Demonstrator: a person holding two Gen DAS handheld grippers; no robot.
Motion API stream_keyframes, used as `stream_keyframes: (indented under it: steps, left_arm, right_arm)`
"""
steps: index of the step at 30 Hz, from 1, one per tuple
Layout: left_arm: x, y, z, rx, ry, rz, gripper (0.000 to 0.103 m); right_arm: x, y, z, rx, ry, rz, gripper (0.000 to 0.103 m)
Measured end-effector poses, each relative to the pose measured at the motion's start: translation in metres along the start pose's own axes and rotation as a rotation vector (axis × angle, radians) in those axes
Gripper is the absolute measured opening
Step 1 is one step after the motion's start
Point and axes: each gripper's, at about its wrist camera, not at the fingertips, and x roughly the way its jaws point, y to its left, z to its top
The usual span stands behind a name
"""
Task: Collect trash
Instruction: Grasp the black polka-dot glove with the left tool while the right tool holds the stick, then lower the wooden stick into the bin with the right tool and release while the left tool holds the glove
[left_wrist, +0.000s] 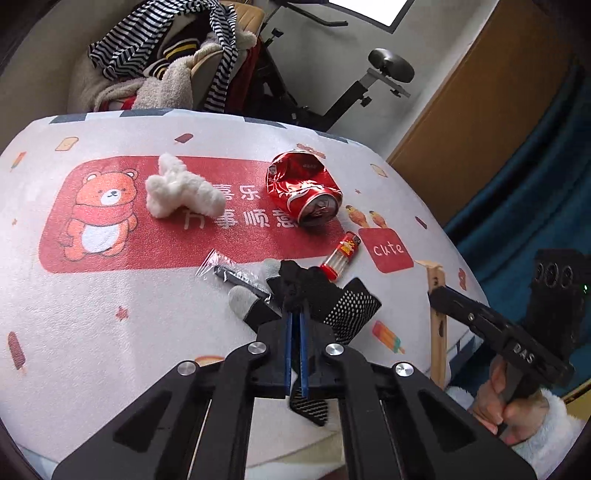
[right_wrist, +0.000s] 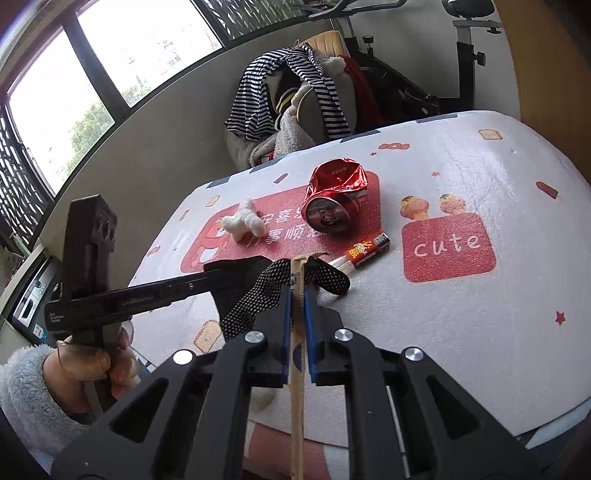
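Black glove (left_wrist: 314, 291) is hanging pinched in the left gripper (left_wrist: 297, 314) at centre frame, while the right gripper (right_wrist: 300, 291) is clamping a paper sleeve (right_wrist: 297, 332), both seemingly being cleared as trash.

Home room: clothes-heaped chair (right_wrist: 295, 107), exercise bike (left_wrist: 343, 92), cartoon tablecloth (right_wrist: 480, 314).

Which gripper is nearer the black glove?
Left. The left gripper is clamped on the black glove; the right gripper, holding a paper strip, is just beside it.
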Motion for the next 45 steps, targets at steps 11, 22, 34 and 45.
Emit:
stream_keyframes:
  steps: [11,22,34,45]
  left_arm:
    - [-0.118,-0.007,-0.059,0.102,-0.098,-0.036,0.004]
    - [-0.178,-0.019,-0.087,0.112,-0.152,-0.103,0.004]
    - [-0.171,-0.017,-0.12,0.084,-0.094,-0.149,0.004]
    - [-0.17,-0.007,-0.124,0.056,-0.087,-0.144,0.004]
  right_arm:
    - [-0.011,0.046,-0.023,-0.041,-0.016,0.037,0.011]
    - [-0.016,0.09,-0.044,-0.095,-0.024,0.056,0.011]
    - [-0.009,0.102,-0.046,-0.052,-0.023,0.037,0.011]
    - [0.004,0.097,-0.05,-0.042,0.045,0.022,0.031]
